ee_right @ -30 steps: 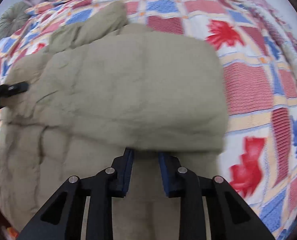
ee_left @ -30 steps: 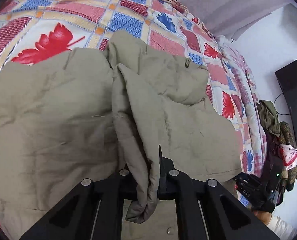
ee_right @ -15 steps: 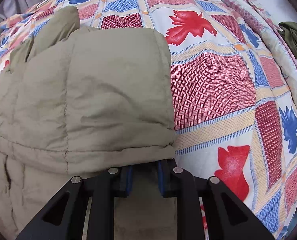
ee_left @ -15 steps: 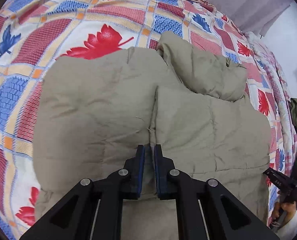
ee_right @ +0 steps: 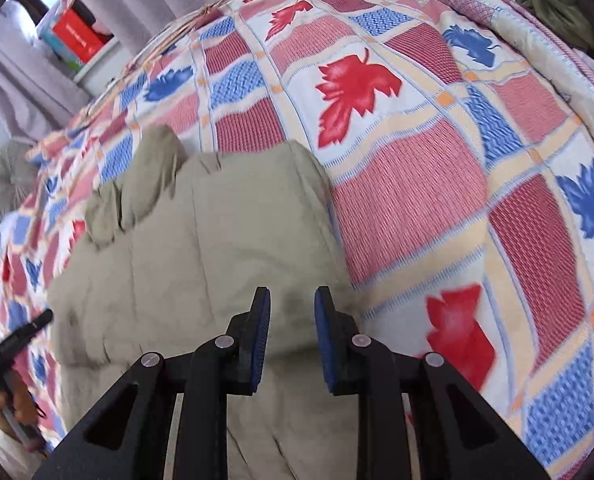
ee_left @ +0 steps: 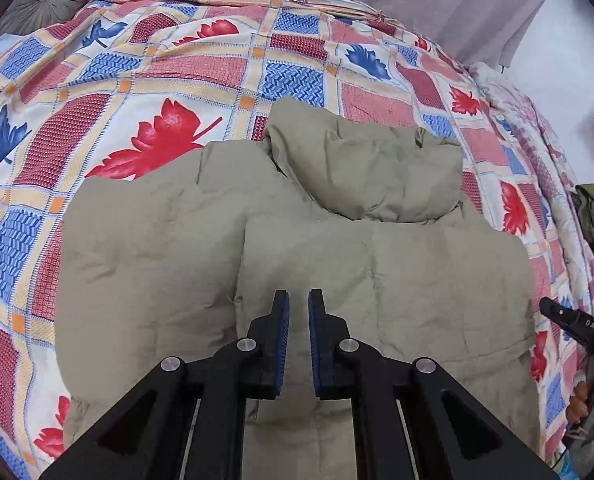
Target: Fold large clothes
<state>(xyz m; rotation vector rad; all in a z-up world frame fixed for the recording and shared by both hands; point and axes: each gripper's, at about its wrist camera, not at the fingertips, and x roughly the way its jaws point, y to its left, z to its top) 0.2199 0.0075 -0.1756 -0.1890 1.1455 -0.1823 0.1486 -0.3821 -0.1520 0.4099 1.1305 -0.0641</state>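
The puffy tan coat lies flat on the leaf-print bed cover, its two sides folded in over the middle; its hood lies at the far end, so its long way runs straight ahead from both grippers; the left gripper hangs over the middle flap, a little open, holding nothing; the right gripper hangs over the coat's right edge, open wider, also holding nothing; both point down at it, about equally near.

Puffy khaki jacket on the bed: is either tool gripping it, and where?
Neither. The left tool and right tool are open above the puffy khaki jacket.
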